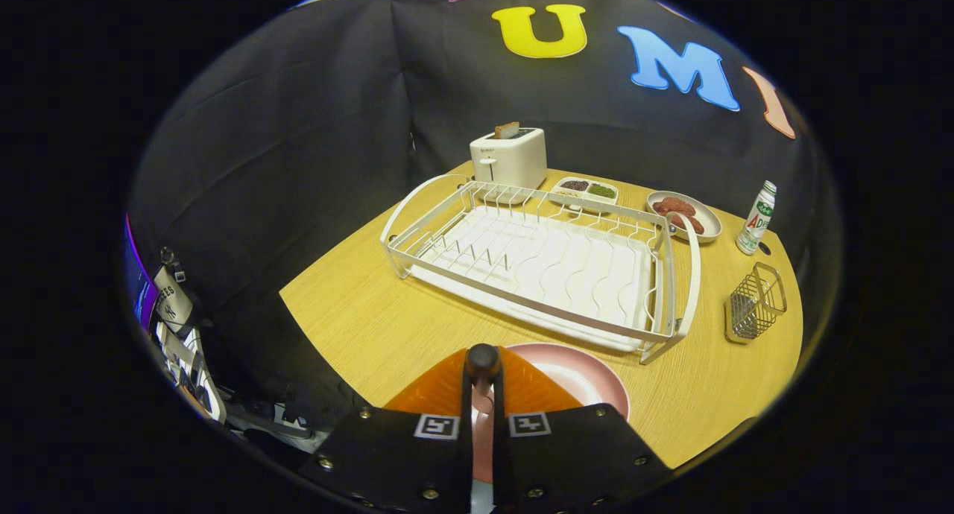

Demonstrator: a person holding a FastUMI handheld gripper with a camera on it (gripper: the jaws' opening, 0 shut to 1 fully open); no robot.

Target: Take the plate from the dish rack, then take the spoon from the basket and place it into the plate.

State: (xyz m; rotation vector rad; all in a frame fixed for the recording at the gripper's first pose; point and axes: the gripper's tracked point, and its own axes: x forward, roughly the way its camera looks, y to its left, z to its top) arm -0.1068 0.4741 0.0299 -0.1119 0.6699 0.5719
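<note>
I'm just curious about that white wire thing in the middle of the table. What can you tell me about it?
It is a dish rack: a white wire frame, seemingly coated metal, sitting over a white ridged drip tray. It has looped handles at both ends, a row of short upright prongs along one side, and nothing in it. It stands flat on the wooden table, beyond the gripper and the pink plate, with a toaster just behind it.

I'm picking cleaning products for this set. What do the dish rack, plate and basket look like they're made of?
Dish rack: apparently white-coated wire over a ribbed white tray, probably plastic. Plate: glossy pink, ceramic or melamine. Basket: bare metal mesh. The gripper is shut on a dark-tipped handle.
</note>
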